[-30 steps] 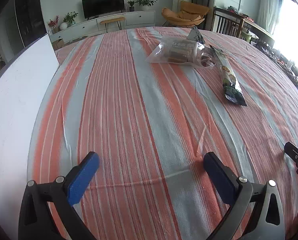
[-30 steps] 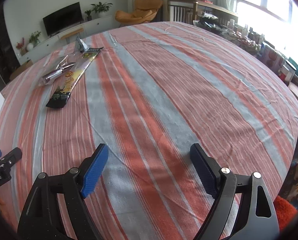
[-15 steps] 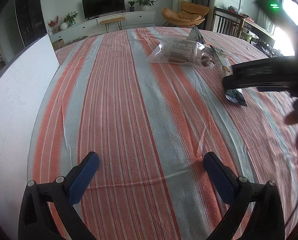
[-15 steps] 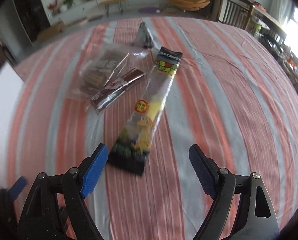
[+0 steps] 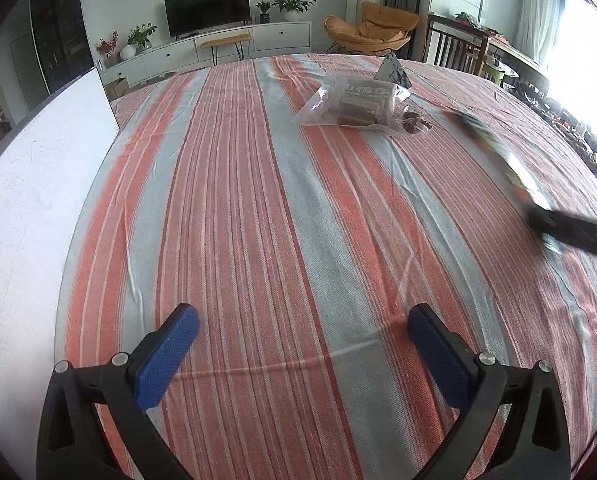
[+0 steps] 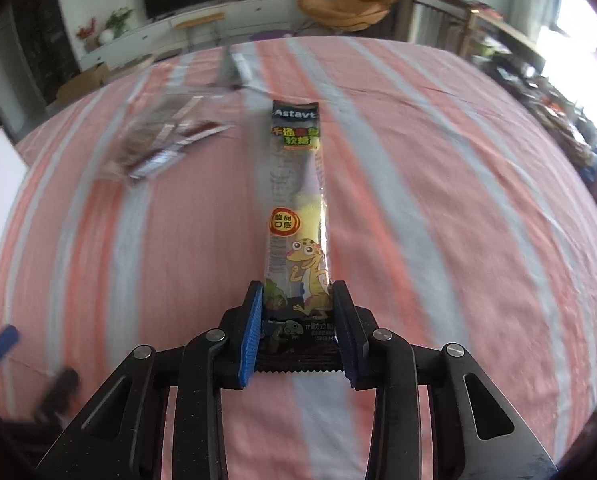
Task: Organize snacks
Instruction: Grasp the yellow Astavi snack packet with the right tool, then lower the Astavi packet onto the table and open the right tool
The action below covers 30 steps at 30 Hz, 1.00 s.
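Note:
My right gripper (image 6: pixel 297 312) is shut on the near end of a long candy packet (image 6: pixel 296 204) with a yellow cartoon lizard, which sticks out ahead of the fingers. In the left wrist view the packet (image 5: pixel 494 148) is a blur at the right, held by the right gripper (image 5: pixel 538 216). A clear bag of snacks (image 5: pixel 358 104) and a small dark triangular pack (image 5: pixel 392 70) lie far on the striped tablecloth (image 5: pixel 258 200). The clear bag (image 6: pixel 158 140) shows blurred in the right wrist view. My left gripper (image 5: pixel 302 344) is open and empty, low over the cloth.
A white board (image 5: pixel 30 184) stands along the table's left edge. Beyond the table are a TV cabinet (image 5: pixel 218 44), an orange chair (image 5: pixel 374 28) and a wooden chair (image 5: pixel 458 48). Cluttered shelves (image 5: pixel 570 128) lie past the right edge.
My right gripper has swung over to the snacks, closed on the long candy packet and moved with it. My left gripper has stayed still and open.

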### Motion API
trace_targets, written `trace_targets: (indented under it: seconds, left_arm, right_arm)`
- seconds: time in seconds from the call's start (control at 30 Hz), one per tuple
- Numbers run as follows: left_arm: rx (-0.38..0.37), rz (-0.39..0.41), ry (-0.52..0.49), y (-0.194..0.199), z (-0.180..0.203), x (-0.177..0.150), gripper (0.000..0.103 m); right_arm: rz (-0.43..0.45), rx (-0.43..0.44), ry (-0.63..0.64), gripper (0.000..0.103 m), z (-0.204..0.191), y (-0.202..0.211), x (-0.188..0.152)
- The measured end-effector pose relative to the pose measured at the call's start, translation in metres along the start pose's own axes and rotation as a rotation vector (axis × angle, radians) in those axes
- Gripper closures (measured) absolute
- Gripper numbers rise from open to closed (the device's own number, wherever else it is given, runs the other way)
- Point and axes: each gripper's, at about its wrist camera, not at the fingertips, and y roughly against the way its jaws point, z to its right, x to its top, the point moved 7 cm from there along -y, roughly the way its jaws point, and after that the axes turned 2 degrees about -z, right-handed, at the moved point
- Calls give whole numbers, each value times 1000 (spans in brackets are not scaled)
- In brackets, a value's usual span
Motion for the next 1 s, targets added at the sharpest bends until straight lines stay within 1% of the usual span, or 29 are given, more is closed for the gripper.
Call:
trace_targets:
  seconds: [0.1, 0.13, 0.2, 0.23, 0.27, 0.3, 0.47, 0.63, 1.0]
  left_arm:
    - [0, 0, 0, 0, 0, 0, 0]
    - [0, 0, 0, 0, 0, 0, 0]
    - [0, 0, 0, 0, 0, 0, 0]
    - [0, 0, 0, 0, 0, 0, 0]
    - [0, 0, 0, 0, 0, 0, 0]
    - [0, 0, 0, 0, 0, 0, 0]
    - [0, 0, 0, 0, 0, 0, 0]
    - [0, 0, 0, 0, 0, 0, 0]
    - [1, 0, 1, 0, 0, 0, 0]
  right_arm:
    - [26, -42, -45, 67, 37, 4, -8]
    - [33, -48, -48, 64, 44, 5, -10]
    - [46, -52, -39, 54, 52, 6, -13]
    - [53, -54, -38, 40, 53, 6, -14]
    - [63, -57, -41, 32, 55, 6, -17]
    - [83, -51, -52, 32, 57, 7, -19]
    - [77, -30, -90, 22, 63, 7, -18]
    - [73, -28, -84, 19, 59, 5, -17]
    - [73, -27, -85, 18, 60, 5, -18]
